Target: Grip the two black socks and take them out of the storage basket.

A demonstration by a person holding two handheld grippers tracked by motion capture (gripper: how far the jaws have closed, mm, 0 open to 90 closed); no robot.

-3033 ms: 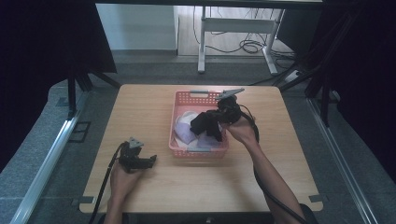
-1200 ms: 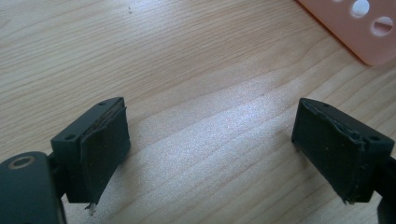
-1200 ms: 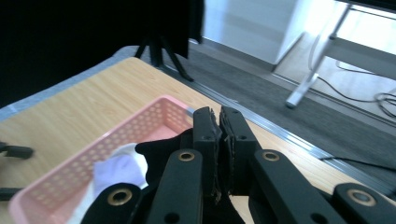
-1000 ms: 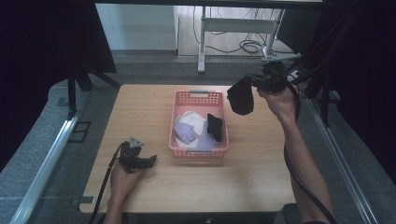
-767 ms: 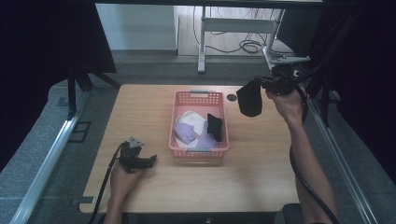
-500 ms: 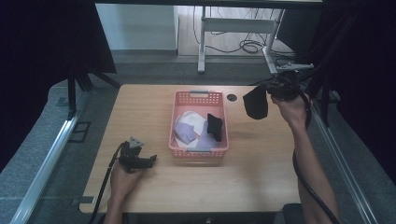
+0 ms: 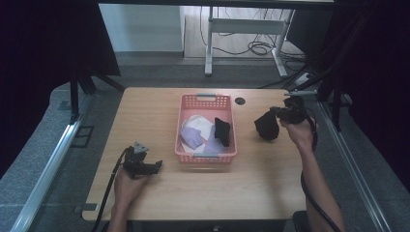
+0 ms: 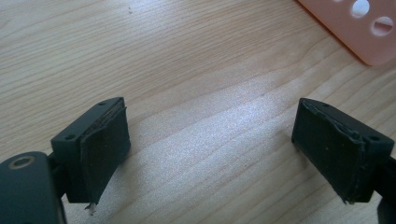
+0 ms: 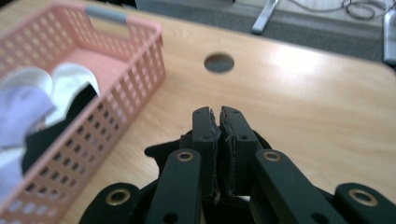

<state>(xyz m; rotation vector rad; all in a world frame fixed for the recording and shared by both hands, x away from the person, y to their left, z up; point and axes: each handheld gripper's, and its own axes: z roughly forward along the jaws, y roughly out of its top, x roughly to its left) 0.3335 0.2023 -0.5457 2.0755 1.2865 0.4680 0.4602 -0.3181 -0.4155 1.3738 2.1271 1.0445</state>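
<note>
black cloth (image 7: pixel 266 126) hangs pinched in right claw (image 7: pixel 279 114), rt of basket (image 7: pixel 205 100).

One basket (image 7: pixel 205 101), two claws (image 7: pixel 155 167) (image 7: pixel 273 114).

A pink perforated plastic basket (image 7: pixel 207 102) sits mid-table on the light wooden table (image 7: pixel 203 193); a black cloth (image 7: pixel 266 126) hangs to its right, 1 dark folded garment (image 7: pixel 222 131) inside.

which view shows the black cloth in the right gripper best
The high view: the black cloth hangs whole from the right gripper, beside the basket. In the right gripper view it shows as a dark edge under the shut jaws.
</note>
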